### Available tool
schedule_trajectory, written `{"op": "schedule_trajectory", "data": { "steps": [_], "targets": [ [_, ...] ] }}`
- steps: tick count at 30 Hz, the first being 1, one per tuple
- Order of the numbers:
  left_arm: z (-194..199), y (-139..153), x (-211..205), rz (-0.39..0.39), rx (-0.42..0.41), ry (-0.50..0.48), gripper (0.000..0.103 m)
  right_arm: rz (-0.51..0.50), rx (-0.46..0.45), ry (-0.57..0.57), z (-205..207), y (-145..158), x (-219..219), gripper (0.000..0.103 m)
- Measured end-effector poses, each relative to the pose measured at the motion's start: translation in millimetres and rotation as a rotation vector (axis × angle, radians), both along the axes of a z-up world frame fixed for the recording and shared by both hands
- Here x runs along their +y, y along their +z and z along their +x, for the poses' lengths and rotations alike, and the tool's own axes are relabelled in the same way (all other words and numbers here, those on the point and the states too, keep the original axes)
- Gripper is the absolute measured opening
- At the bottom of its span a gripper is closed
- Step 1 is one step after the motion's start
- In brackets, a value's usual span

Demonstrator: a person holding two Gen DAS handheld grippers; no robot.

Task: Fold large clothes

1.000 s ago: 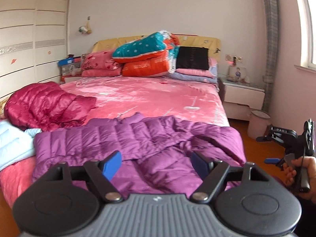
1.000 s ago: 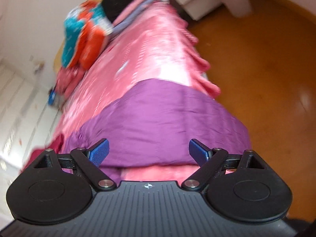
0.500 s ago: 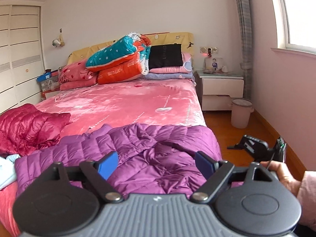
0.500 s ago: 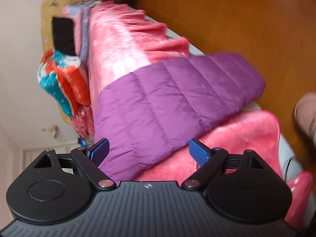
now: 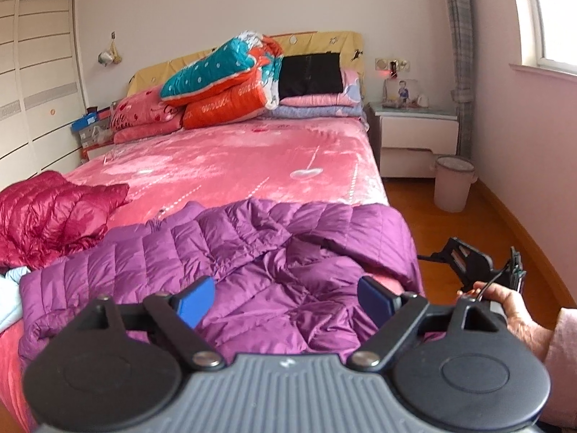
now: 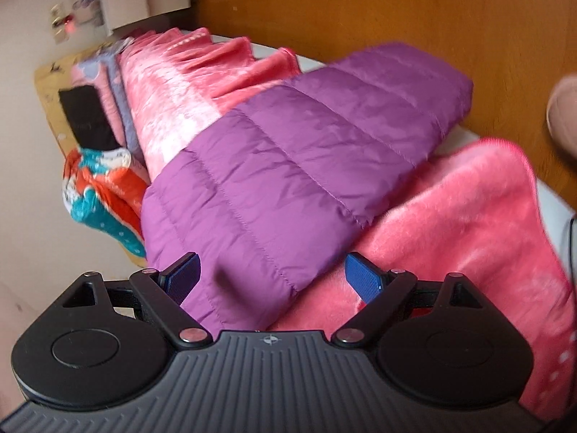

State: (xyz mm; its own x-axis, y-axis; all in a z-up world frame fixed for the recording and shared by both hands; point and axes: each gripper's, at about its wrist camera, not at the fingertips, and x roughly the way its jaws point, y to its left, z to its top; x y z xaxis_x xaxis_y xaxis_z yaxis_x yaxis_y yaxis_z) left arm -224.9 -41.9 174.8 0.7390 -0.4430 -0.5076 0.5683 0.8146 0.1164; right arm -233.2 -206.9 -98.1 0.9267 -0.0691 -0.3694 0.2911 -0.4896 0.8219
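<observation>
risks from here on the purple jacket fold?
1. The purple jacket hangs over the edge of the bed, above the floor; a pull could slide it off.
2. It lies rumpled, so a grasp may catch several layers.
3. Both the left gripper and the right gripper are open, holding nothing; slick quilted fabric may slip on closing.

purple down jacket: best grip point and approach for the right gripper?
Take the purple down jacket at its stitched hem edge hanging over the bed side. That edge is thin and free. Come from the floor side with the open right gripper.
</observation>
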Motion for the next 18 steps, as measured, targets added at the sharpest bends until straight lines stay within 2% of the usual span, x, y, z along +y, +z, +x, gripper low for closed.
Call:
{"op": "schedule_trajectory", "data": {
  "steps": [14,18],
  "targets": [
    [29.1,-22.4,-11.1,0.03,0.064,0.04,0.087,0.094,0.031,-0.107,0.1,-21.6,-12.7,0.103],
    [41.1,-24.9,-8.1,0.017,0.073,0.069,0.087,0.054,0.057,-0.112,7.0,-18.0,-18.4,0.103]
  ]
}}
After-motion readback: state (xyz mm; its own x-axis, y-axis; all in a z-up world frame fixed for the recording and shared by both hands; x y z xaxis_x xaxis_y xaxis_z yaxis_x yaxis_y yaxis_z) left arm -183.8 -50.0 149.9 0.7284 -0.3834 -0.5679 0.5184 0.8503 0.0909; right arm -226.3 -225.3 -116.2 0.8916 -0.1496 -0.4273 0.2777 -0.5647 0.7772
